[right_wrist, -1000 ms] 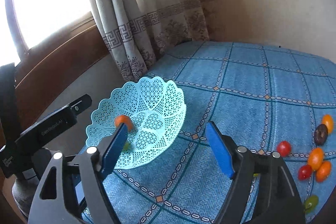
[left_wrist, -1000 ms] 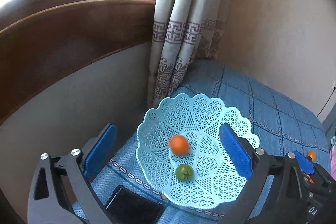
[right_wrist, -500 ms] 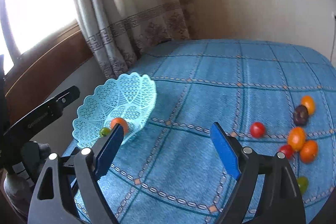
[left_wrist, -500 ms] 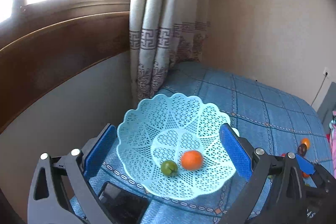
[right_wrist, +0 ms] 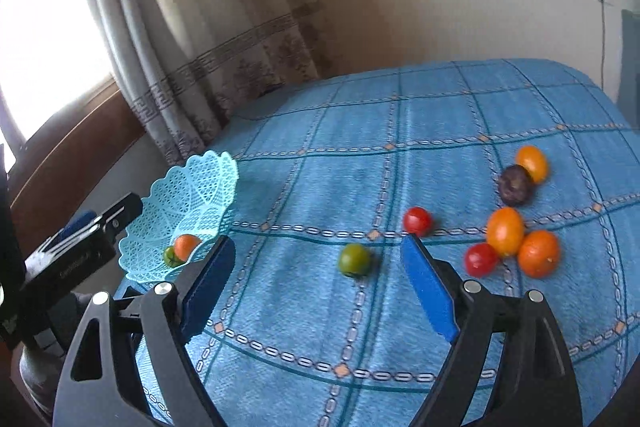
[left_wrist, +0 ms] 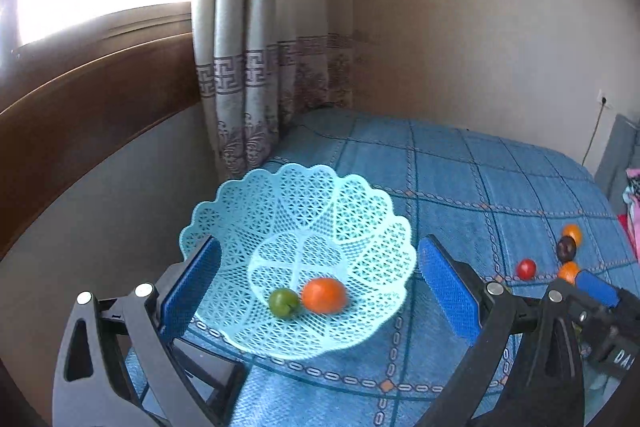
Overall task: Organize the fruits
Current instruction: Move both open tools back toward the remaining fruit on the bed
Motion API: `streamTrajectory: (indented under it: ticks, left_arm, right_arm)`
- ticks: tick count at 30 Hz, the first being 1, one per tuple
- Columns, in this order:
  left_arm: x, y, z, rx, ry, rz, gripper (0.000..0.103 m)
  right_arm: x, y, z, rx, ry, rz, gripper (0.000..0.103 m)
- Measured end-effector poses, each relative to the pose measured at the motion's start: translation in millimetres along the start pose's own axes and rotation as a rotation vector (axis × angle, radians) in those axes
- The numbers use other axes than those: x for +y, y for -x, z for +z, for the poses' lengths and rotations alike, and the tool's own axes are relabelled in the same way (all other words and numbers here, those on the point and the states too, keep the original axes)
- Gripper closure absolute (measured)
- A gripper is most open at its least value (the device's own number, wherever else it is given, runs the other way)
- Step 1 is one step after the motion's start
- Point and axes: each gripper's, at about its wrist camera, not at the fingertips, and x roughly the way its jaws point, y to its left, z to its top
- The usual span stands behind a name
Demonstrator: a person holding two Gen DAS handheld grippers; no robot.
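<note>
Both jaws stand apart and empty: the left hand-held gripper (left_wrist: 316,283) flanks the basket (left_wrist: 360,219). The right hand-held gripper (right_wrist: 316,275) frames the green tomato (right_wrist: 354,259) on the blue cloth (right_wrist: 400,131); it should centre on that round fruit and close gently.

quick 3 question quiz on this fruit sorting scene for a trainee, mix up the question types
1. True or false: the light blue basket holds exactly two fruits, an orange one and a green one.
2. Multiple choice: in the right wrist view, which loose fruit lies nearest the open right gripper? A) green fruit B) dark purple fruit C) orange fruit at the far right
3. Fill in: the left gripper is ____ and holds nothing.

Key: 1 true; 2 A; 3 open
</note>
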Motion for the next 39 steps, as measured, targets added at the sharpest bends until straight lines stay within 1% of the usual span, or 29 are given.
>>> streamTrajectory:
  ticks: [11, 23, 32, 39]
  left_arm:
    - [-25, 4, -10, 0.007, -0.070, -0.025, 0.003]
    - [-44, 1, -20, 0.041, -0.110, -0.044, 0.003]
    - [-57, 1, -25, 0.053, -0.133, -0.049, 0.003]
    - [-74, -4, -28, 0.069, -0.160, -0.070, 0.003]
  right_arm:
    - [-23, 10, -4, -0.013, -0.039, -0.016, 0.019]
    - [-50, 15, -12, -0.009, -0.073, -0.050, 0.019]
    - [-83, 27, -22, 0.000, -0.068, -0.120, 0.019]
    - [-108, 38, -34, 0.008, -0.068, -0.165, 0.019]
